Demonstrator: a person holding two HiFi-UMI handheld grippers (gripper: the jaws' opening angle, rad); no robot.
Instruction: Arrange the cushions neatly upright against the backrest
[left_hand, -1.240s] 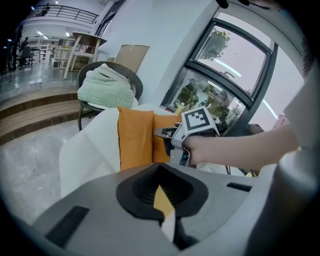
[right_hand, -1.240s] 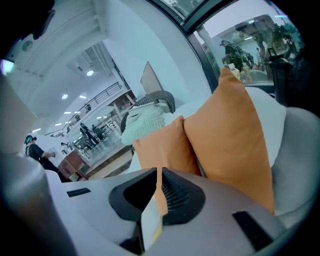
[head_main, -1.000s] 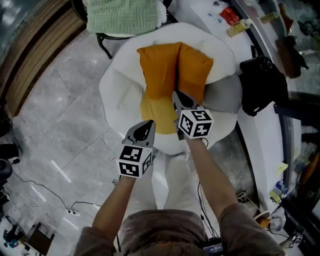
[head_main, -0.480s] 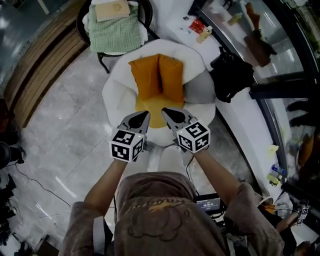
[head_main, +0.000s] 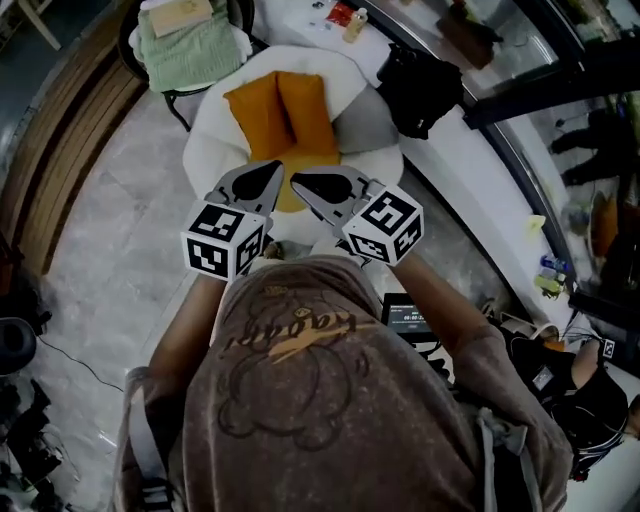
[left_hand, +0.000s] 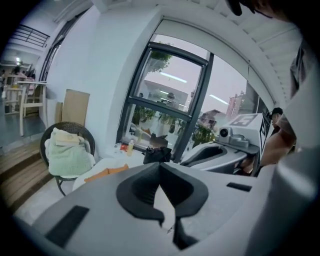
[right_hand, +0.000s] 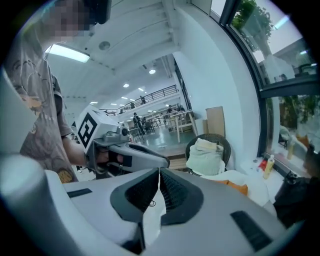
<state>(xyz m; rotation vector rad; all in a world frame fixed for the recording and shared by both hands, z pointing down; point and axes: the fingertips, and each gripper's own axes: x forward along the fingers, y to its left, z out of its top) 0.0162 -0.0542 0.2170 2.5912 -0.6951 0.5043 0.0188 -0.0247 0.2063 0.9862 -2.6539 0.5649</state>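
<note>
Head view: two orange cushions (head_main: 285, 112) stand side by side, edges touching, at the back of a round white chair (head_main: 205, 150), at 12 o'clock from both grippers. A yellow patch (head_main: 286, 200) shows at their 6 o'clock, prob. a seat pad, but gripper tips cover most of it. A grey cushion (head_main: 368, 125) lies at 3 o'clock of the orange pair, on the same chair. A black bag (head_main: 420, 85) sits at 2 o'clock, on a white ledge (head_main: 455, 150).

L gripper (head_main: 272, 170) and R gripper (head_main: 300, 183) hang above the chair's near edge, tips close together and pointing to 12 o'clock, well clear of the cushions. Marker cubes sit at 6 o'clock of each, just over the person's shirt (head_main: 300, 370).

L gripper view: L gripper (left_hand: 160, 167) has its jaws pressed together w/ nothing btwn them. The cushions (left_hand: 107, 172) show as an orange strip at 9 o'clock of the tips, the R gripper (left_hand: 225, 145) at 3 o'clock.

R gripper view: R gripper (right_hand: 159, 172) has its jaws pressed together too, holding nothing. L gripper (right_hand: 125, 150) is at 10 o'clock, a cushion corner (right_hand: 235, 187) at 3 o'clock.

A dark wicker chair (head_main: 170, 95) w/ a green towel (head_main: 190, 45) stands at 10 o'clock of the white chair, on a grey tiled floor (head_main: 100, 230).
</note>
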